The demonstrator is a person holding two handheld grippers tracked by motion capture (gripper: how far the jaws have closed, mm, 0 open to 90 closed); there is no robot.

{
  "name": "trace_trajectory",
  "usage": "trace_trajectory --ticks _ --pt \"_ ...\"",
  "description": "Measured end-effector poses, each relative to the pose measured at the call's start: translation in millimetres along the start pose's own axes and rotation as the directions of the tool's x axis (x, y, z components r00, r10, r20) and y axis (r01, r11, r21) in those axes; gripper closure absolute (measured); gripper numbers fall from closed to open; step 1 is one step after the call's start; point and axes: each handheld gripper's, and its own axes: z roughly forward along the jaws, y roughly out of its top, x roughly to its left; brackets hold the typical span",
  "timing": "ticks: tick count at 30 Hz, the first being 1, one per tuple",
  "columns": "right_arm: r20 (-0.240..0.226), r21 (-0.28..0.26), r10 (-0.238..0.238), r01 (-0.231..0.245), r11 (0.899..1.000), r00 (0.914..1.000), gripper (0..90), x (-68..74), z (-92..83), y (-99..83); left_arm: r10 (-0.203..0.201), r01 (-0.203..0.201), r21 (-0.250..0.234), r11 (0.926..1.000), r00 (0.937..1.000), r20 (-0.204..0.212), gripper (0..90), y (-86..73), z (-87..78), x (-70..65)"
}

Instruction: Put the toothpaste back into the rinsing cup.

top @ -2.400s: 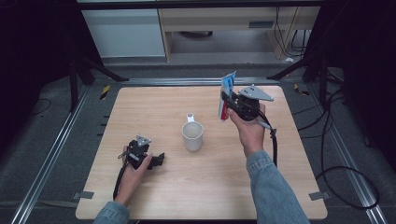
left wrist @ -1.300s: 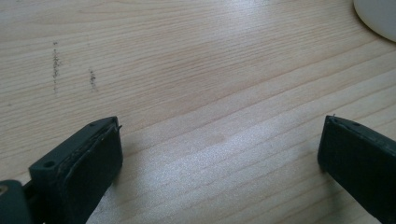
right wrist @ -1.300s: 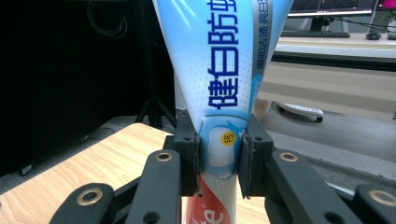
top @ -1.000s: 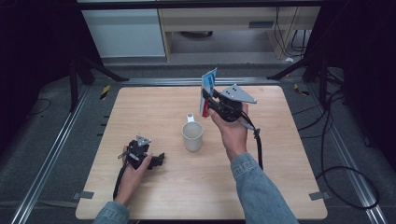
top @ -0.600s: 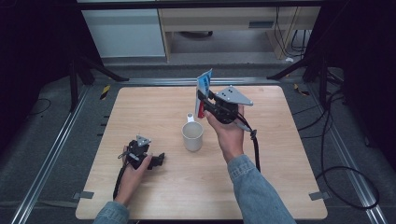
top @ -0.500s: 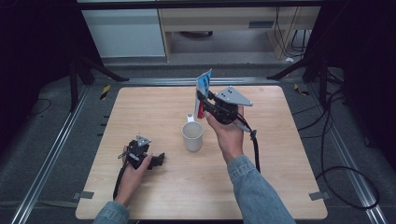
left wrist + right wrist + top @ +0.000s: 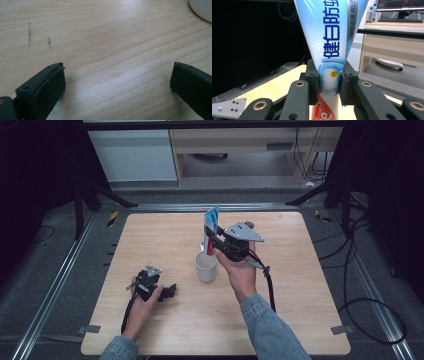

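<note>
Toothpaste tube (image 7: 212, 226) clamped in right hand-held gripper (image 7: 214, 241) above pale wooden table (image 7: 310, 285), left hand-held gripper (image 7: 167, 292) agape

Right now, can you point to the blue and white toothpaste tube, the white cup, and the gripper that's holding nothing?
blue and white toothpaste tube (image 7: 329, 37), right gripper view, printed blue front.
white cup (image 7: 206, 268), high view, outer wall.
left gripper (image 7: 117, 82), left gripper view, between its open jaws.
</note>
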Motion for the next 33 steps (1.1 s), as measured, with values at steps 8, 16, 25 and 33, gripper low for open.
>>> trace_trajectory --ticks 8,16,25,33 --pt "-0.013 0.031 -0.004 0.004 1.0 0.9999 72.6 4.1 6.9 -13.0 0.001 -0.001 0.001 1.0 1.0 0.001 0.0 0.1 0.0 0.1" --pt "-0.012 0.049 -0.02 0.021 0.999 0.9997 72.6 6.4 12.2 -25.6 0.003 -0.003 0.002 1.0 1.0 0.002 0.0 0.1 -0.1 0.3" --pt "-0.011 0.08 -0.007 0.008 0.997 0.9999 72.6 6.4 16.6 -46.7 0.003 -0.003 0.002 1.0 1.0 0.003 0.0 0.1 -0.1 0.3" --pt "-0.009 0.077 0.01 -0.009 0.997 0.9999 72.6 5.7 19.5 -50.9 0.003 -0.003 0.002 1.0 1.0 0.003 0.0 0.1 -0.1 0.3"
